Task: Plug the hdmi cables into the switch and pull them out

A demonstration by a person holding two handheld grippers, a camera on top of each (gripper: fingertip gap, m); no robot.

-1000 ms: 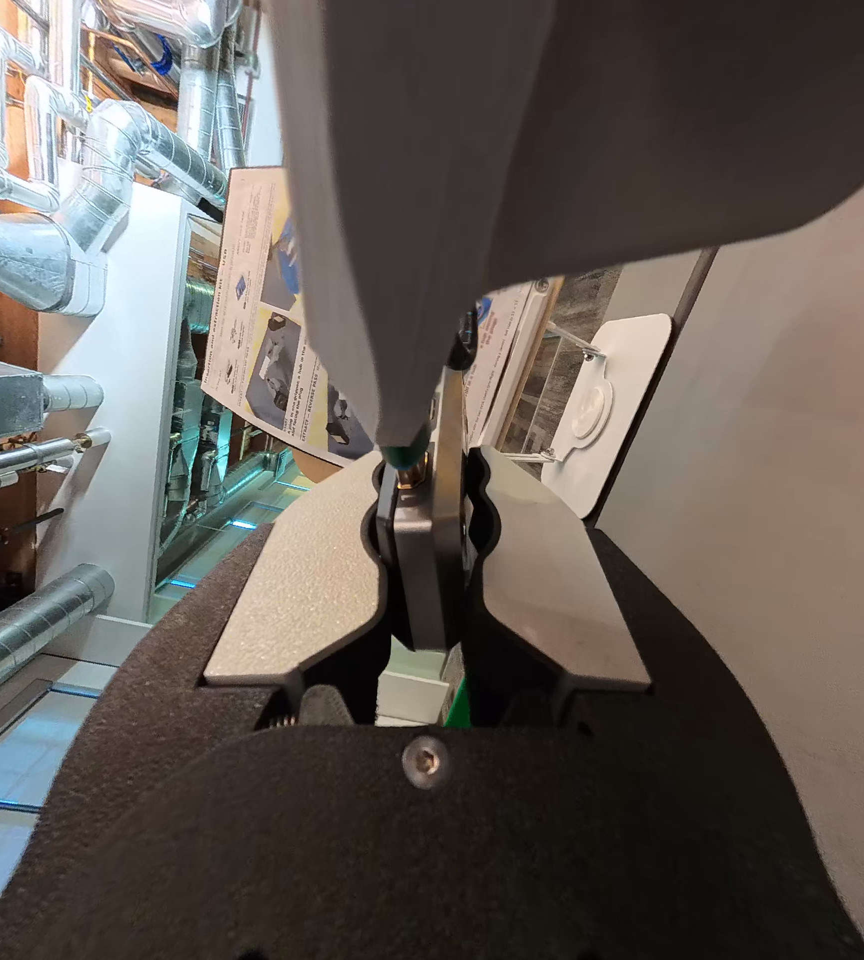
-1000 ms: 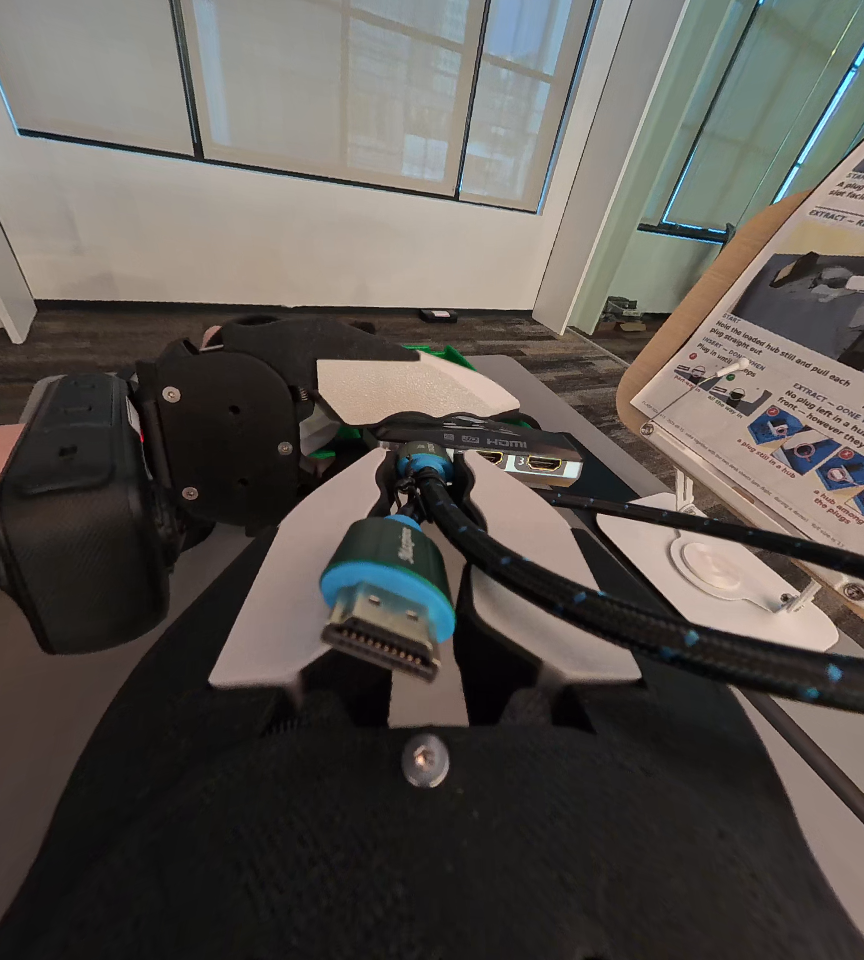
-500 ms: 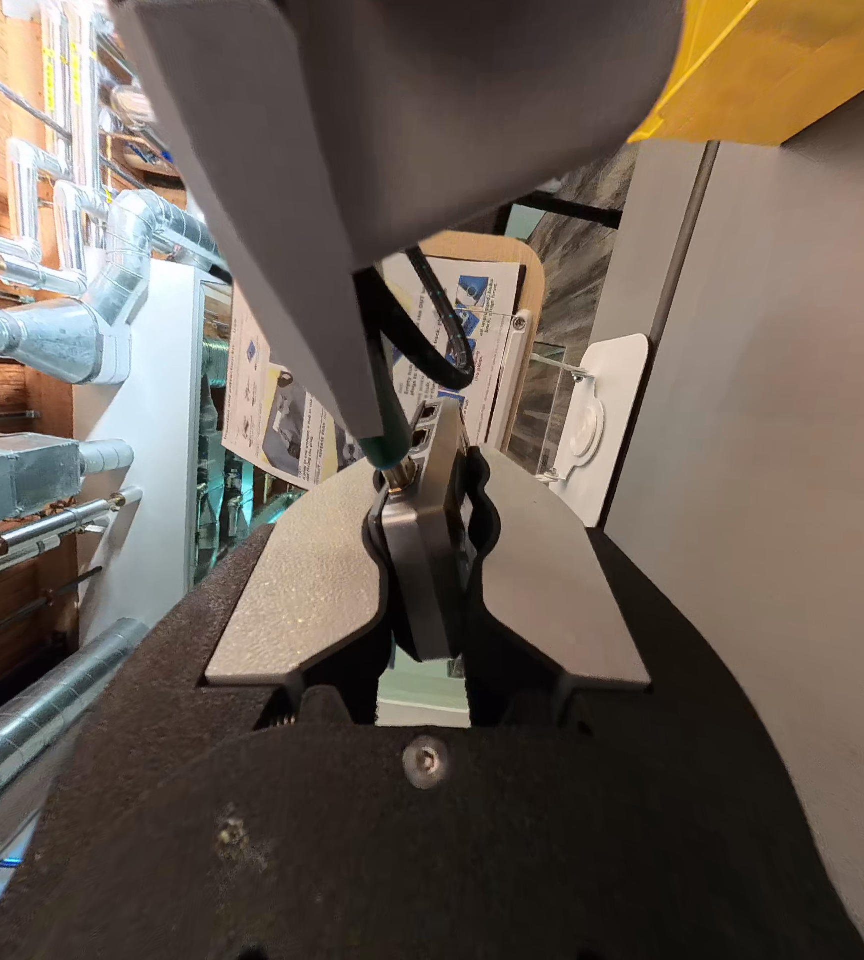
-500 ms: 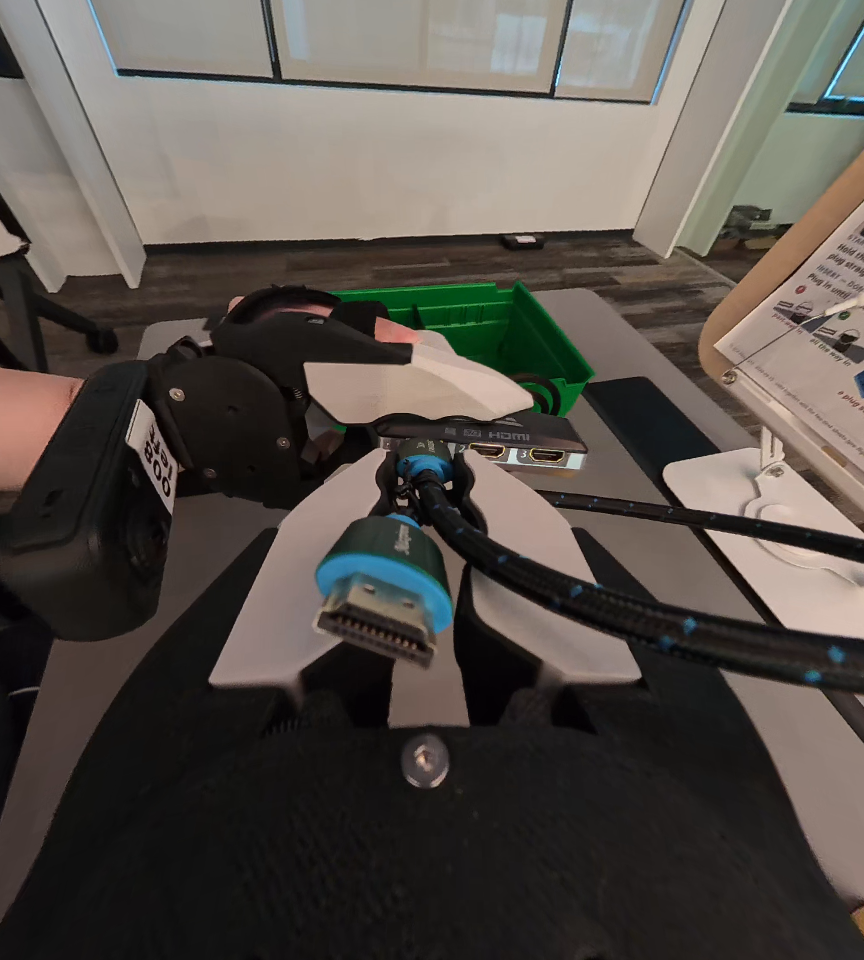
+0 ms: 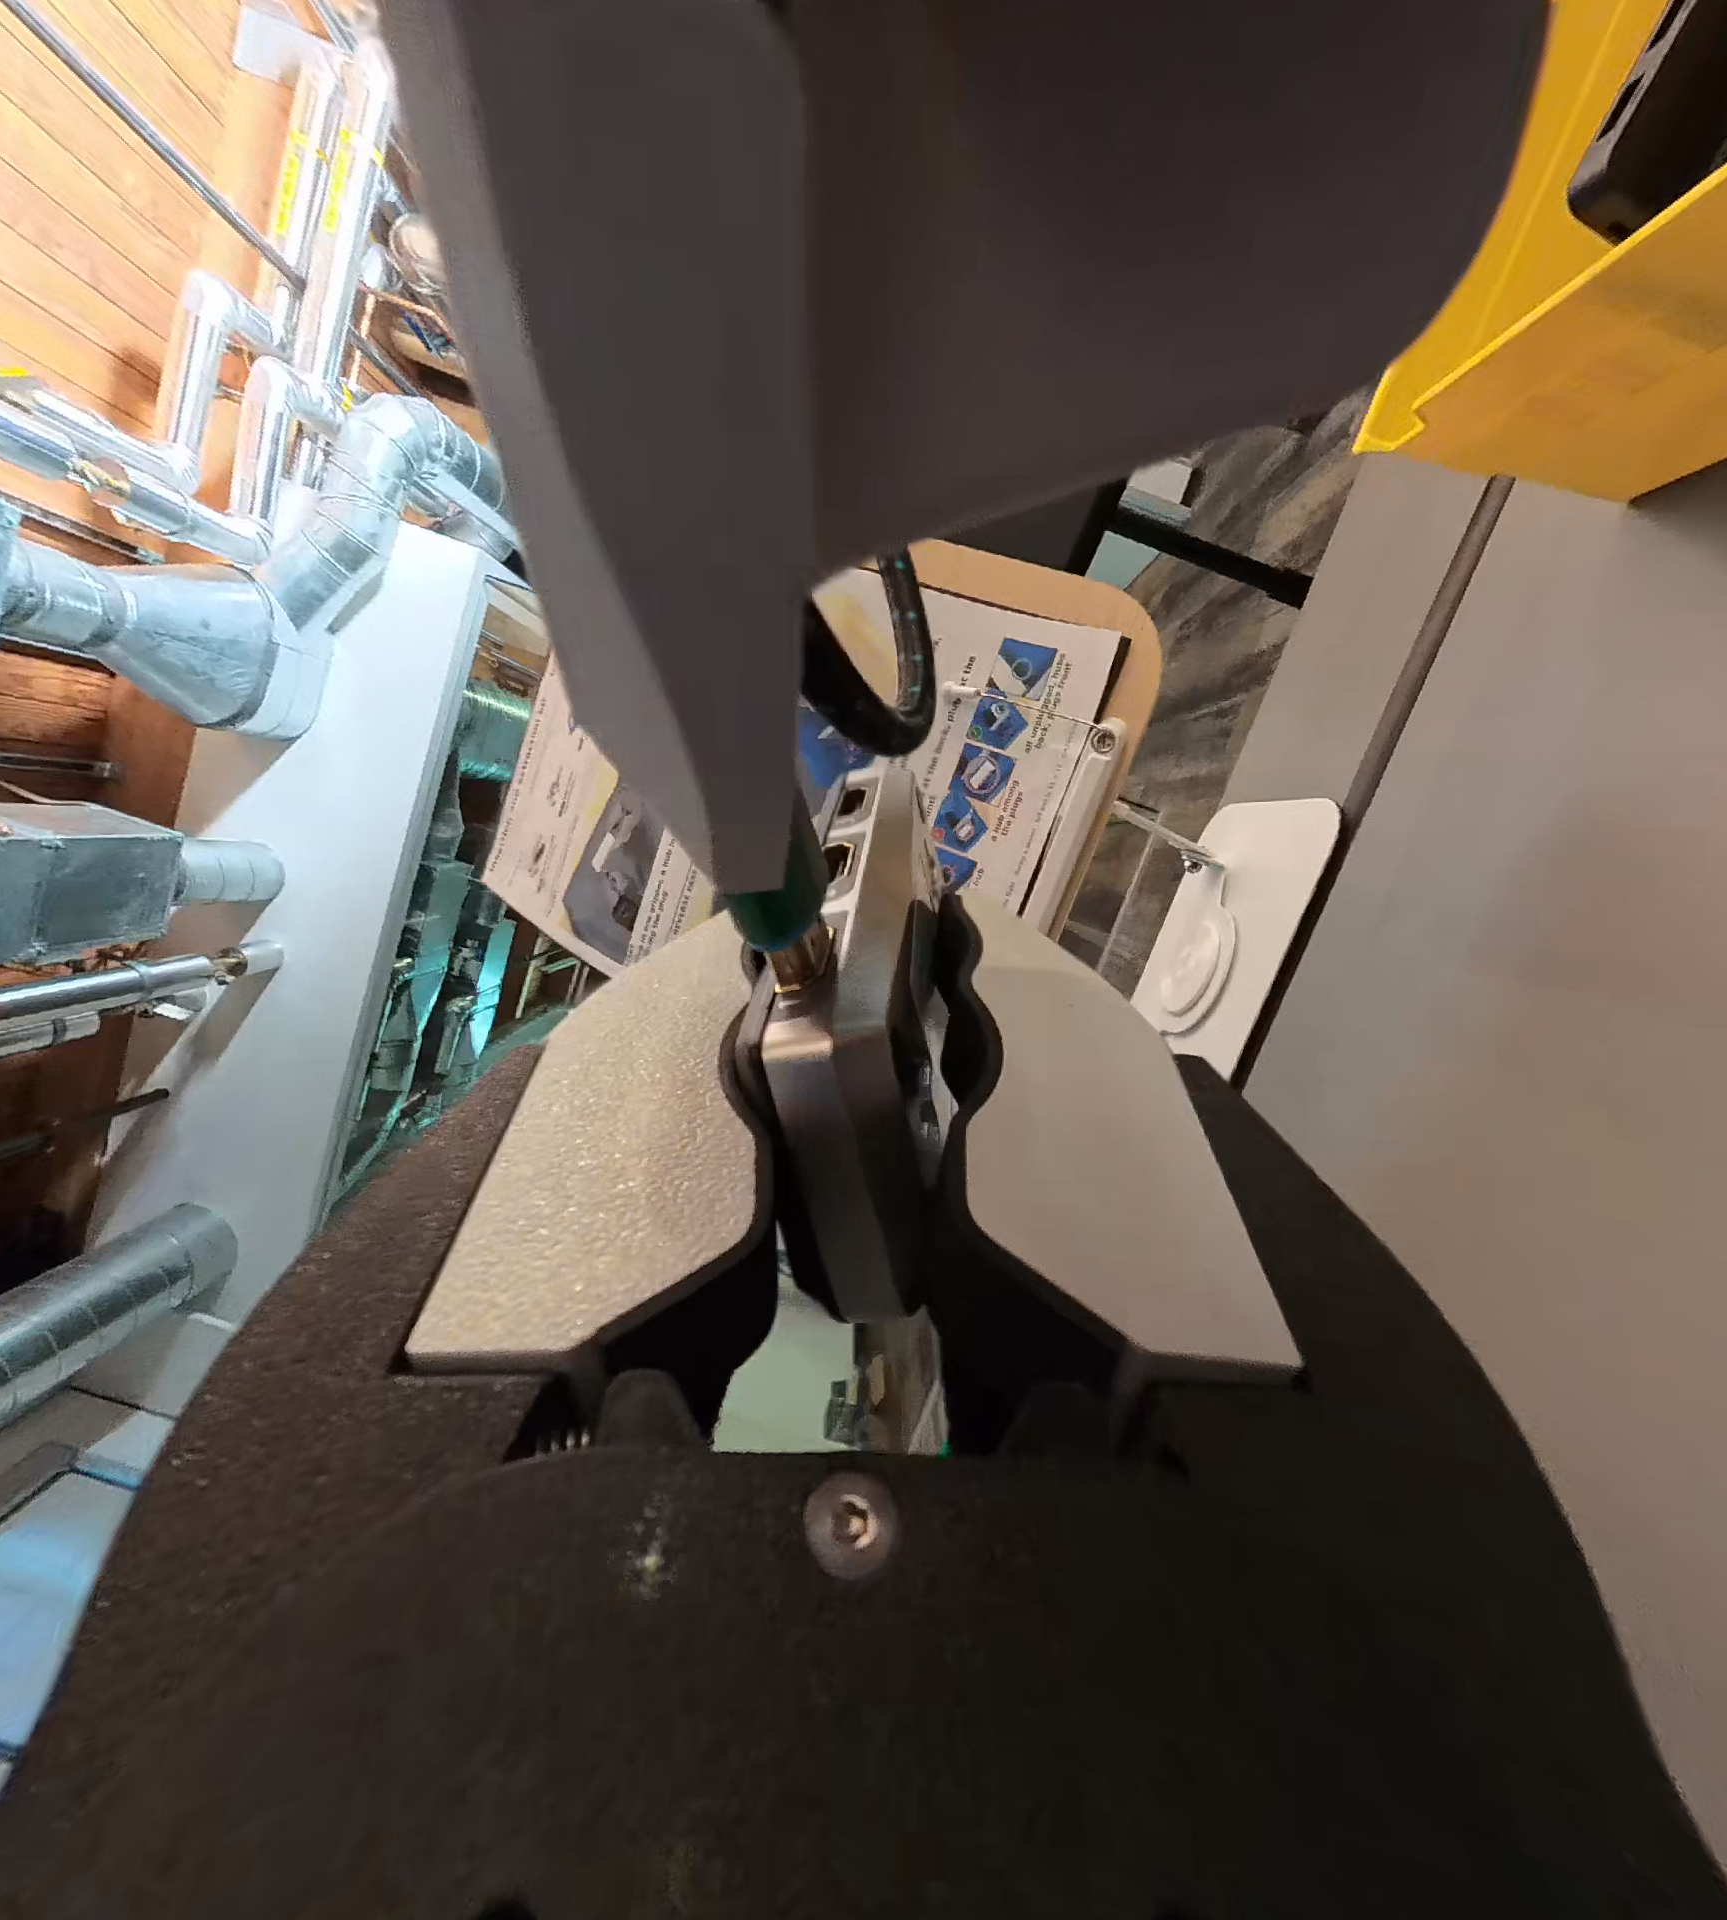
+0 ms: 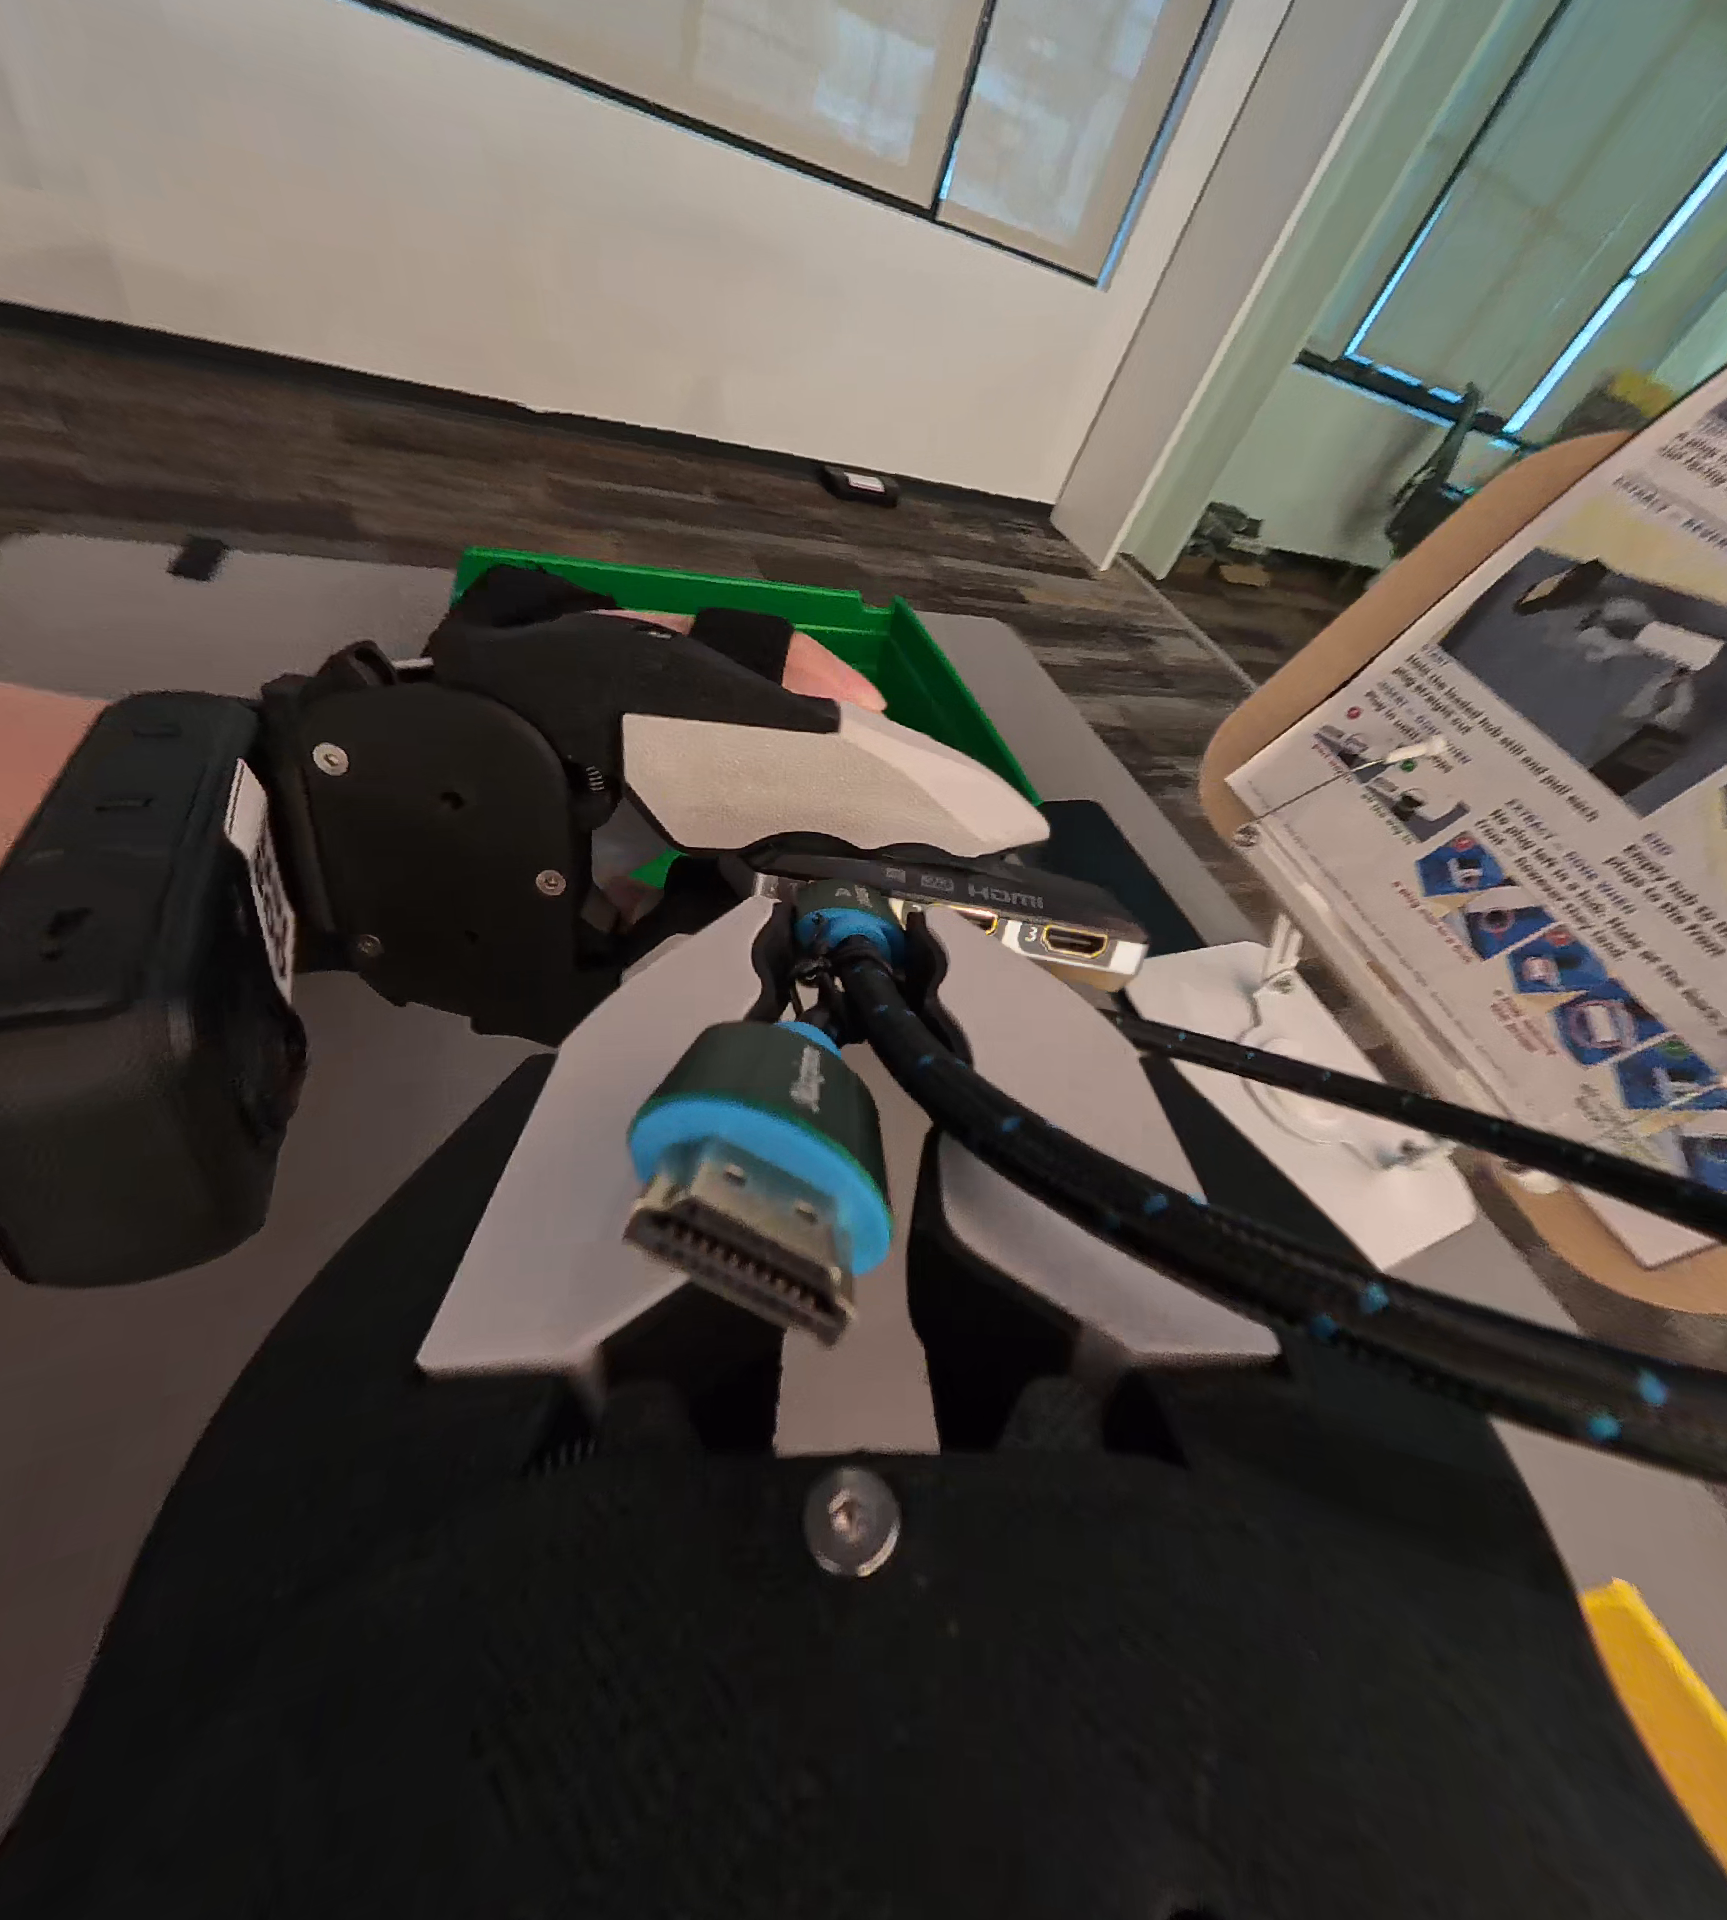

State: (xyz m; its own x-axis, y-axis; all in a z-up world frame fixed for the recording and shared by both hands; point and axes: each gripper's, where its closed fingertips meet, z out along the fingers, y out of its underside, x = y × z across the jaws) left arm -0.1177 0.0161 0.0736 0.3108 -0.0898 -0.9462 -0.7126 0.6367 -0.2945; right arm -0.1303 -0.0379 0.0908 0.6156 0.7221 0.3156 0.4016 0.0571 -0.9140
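Table (image 6: 111,1351): grey, under your two grippers.
Plugs: two; one plug (image 6: 843,928) seated in switch (image 6: 952,894).
Left gripper (image 5: 854,997): clamped on switch.
Right gripper (image 6: 843,935): pinching seated plug; free plug (image 6: 765,1164) dangles.

Black claw (image 6: 843,971), grey fingers (image 6: 568,1195), silver screw (image 6: 851,1525)

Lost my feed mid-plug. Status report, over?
Left gripper shut on the switch. Right gripper shut on the plug at the switch's end port. Loose second plug dangling over right fingers, crowding the view.

White wall (image 6: 526,208); dark floor (image 6: 215,447); silver ducts (image 5: 163,613).
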